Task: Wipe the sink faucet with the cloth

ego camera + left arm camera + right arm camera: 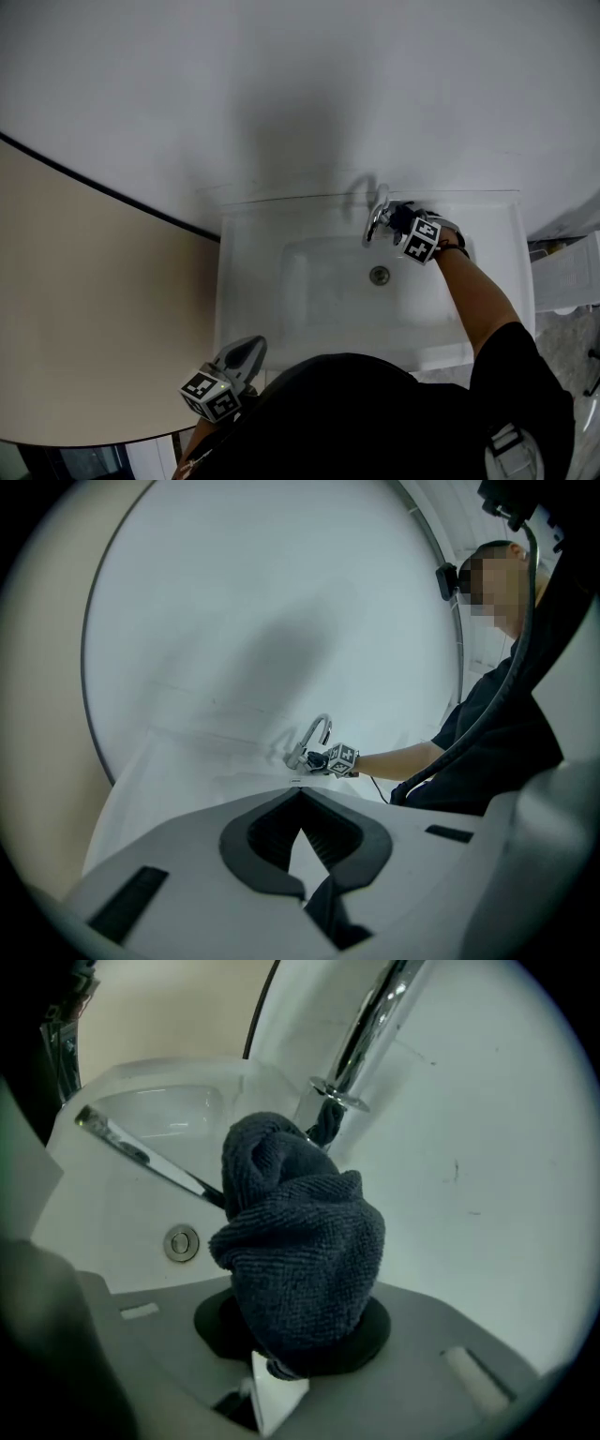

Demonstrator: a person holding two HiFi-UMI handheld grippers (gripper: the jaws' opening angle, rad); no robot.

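A person stands over a white wall-mounted sink [246, 281], seen from above. The right claw [401, 225] reaches to the back of the basin, angled steeply down. Its jaws are clamped on a bunched dark terry cloth [300, 1241]. The cloth bulges out past the jaws, so soft fabric rather than hard plastic meets the metal. Its far tip sits against the collar at the foot of the chrome gooseneck faucet [370, 1026], apparently touching it. That suggests the wiping is at the base of the neck. A chrome lever [141, 1152] sticks out beside the cloth, above the drain [379, 275]. The left claw [242, 356] hangs at the sink's near left corner, well apart from the faucet. Its jaws are together and empty, probably parked out of the way.
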